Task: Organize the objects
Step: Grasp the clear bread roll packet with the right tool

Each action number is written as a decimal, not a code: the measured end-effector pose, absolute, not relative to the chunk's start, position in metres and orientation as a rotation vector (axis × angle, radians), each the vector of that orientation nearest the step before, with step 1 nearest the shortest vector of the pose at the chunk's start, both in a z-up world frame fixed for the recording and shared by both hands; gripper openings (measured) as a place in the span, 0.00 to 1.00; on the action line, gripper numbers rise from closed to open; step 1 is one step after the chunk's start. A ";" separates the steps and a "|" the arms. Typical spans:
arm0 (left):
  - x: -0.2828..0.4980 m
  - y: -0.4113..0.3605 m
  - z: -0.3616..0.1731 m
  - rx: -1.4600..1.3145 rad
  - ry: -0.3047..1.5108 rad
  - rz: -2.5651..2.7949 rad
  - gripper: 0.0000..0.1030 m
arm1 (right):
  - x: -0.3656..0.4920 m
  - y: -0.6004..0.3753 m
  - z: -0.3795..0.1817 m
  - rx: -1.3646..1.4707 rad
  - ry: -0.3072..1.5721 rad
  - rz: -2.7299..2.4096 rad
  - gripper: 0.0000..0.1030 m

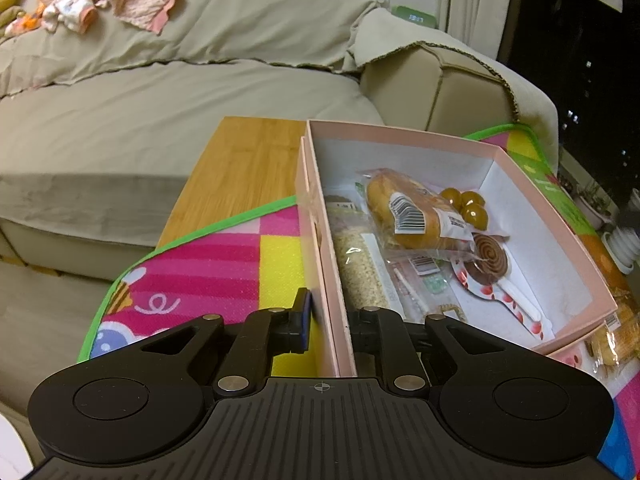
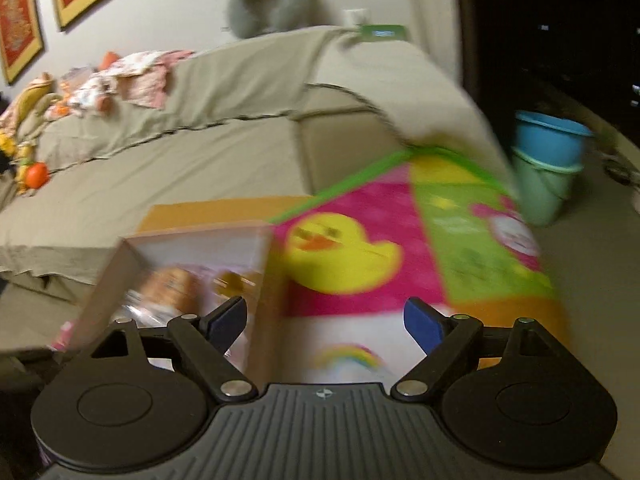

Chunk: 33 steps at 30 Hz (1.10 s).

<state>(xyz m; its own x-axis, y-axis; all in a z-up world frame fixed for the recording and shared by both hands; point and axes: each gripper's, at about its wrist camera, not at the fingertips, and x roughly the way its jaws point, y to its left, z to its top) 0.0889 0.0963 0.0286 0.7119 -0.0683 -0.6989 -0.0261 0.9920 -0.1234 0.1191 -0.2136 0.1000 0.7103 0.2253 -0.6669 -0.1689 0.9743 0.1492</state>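
**Box held by one wall while my free hand swings past it**

My left gripper is clamped on the near left wall of the pink box, one pad outside and the other inside, so the box is held there and nowhere else. Inside the box lie the wrapped bread, some brown round sweets just beyond it, a swirl lollipop on the near side of them, and a long packet of grains against the held wall. Another wrapped snack sits outside the box, just beside its near right corner, so I judge the sorting unfinished.

My right gripper has its jaws spread wide with nothing between them; it hangs above the play mat, just right of the box, with one finger over the box's right wall.

My worries:
- The thin wall could buckle or tear if I lift or drag the box by it alone.
- The right-hand view is smeared with motion, so I could clip the box's wall and tip the contents.
- With aim this poor, I might close on the mat instead of the snack outside the box.
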 end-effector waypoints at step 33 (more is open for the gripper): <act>0.087 0.096 0.028 -0.121 0.785 -0.016 0.15 | 0.042 -0.242 0.066 -0.084 0.751 0.293 0.84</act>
